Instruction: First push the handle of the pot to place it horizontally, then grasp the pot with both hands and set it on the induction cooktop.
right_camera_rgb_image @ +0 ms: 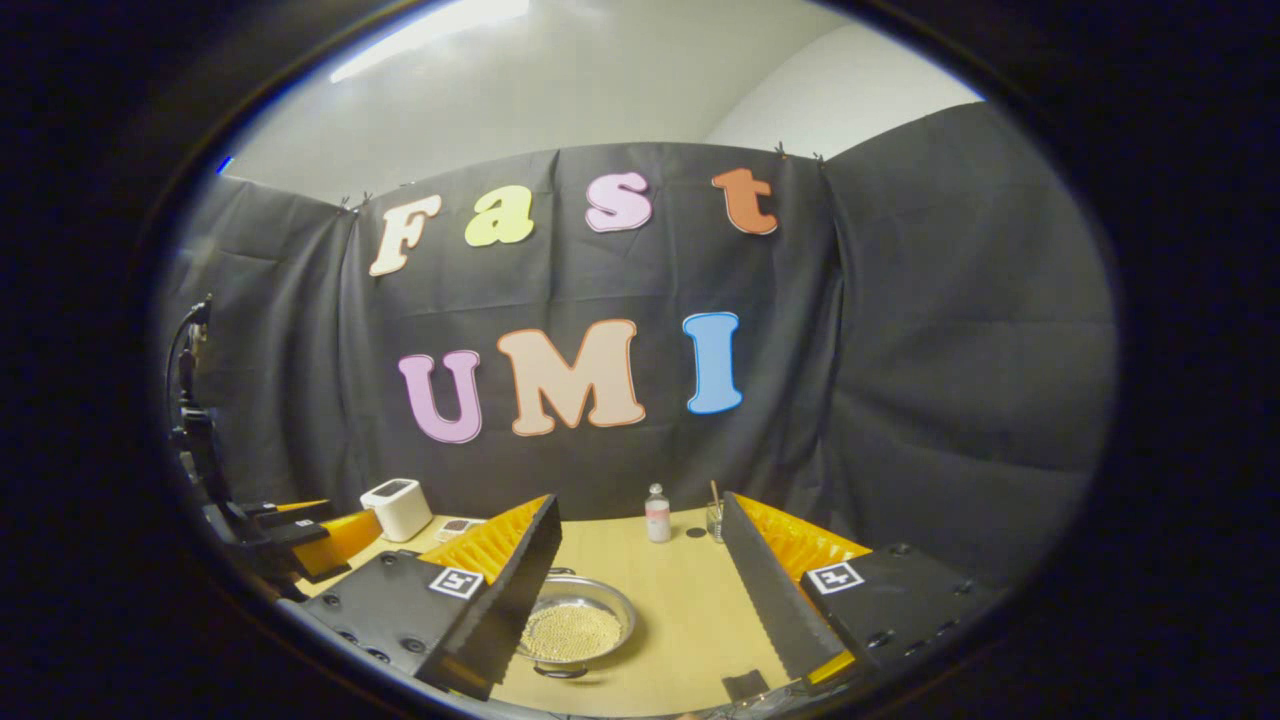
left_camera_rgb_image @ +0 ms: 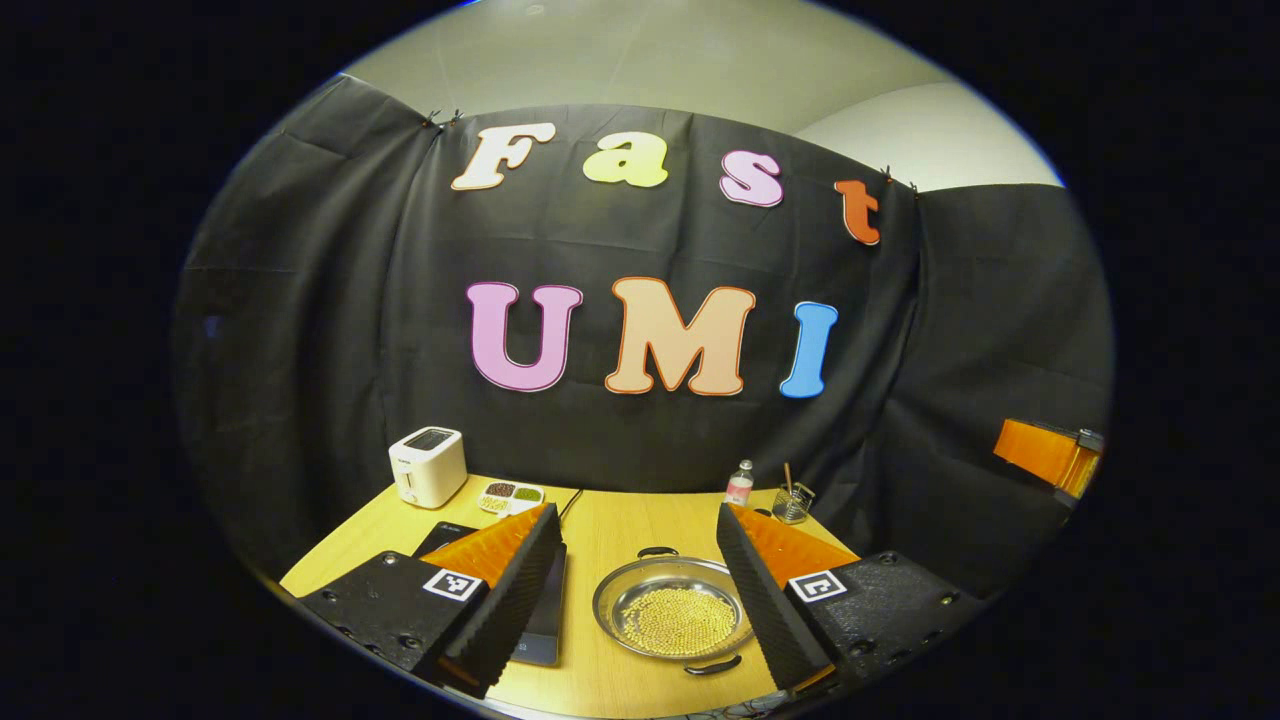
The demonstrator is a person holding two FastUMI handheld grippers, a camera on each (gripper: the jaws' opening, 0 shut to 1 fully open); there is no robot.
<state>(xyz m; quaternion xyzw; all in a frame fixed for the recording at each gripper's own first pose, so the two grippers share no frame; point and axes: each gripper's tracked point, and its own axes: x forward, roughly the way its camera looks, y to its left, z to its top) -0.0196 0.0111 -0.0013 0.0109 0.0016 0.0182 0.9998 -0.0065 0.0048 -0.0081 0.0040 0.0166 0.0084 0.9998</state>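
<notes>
A shallow steel pot (left_camera_rgb_image: 673,620) holding small yellow beads sits on the wooden table (left_camera_rgb_image: 625,520). One black handle (left_camera_rgb_image: 657,551) points away from me and the other (left_camera_rgb_image: 713,666) points toward me. The black induction cooktop (left_camera_rgb_image: 545,620) lies just left of the pot, partly hidden by my left finger. My left gripper (left_camera_rgb_image: 640,590) hovers open above the table, fingers straddling the pot. In the right gripper view the pot (right_camera_rgb_image: 575,627) lies by the left finger of my open right gripper (right_camera_rgb_image: 645,605). The left gripper (right_camera_rgb_image: 300,540) shows at that view's left edge.
A white toaster (left_camera_rgb_image: 428,466) and a small tray of beans (left_camera_rgb_image: 510,495) stand at the back left. A small bottle (left_camera_rgb_image: 739,484) and a glass with a stick (left_camera_rgb_image: 792,503) stand at the back right. The right gripper's orange finger (left_camera_rgb_image: 1045,455) appears at far right.
</notes>
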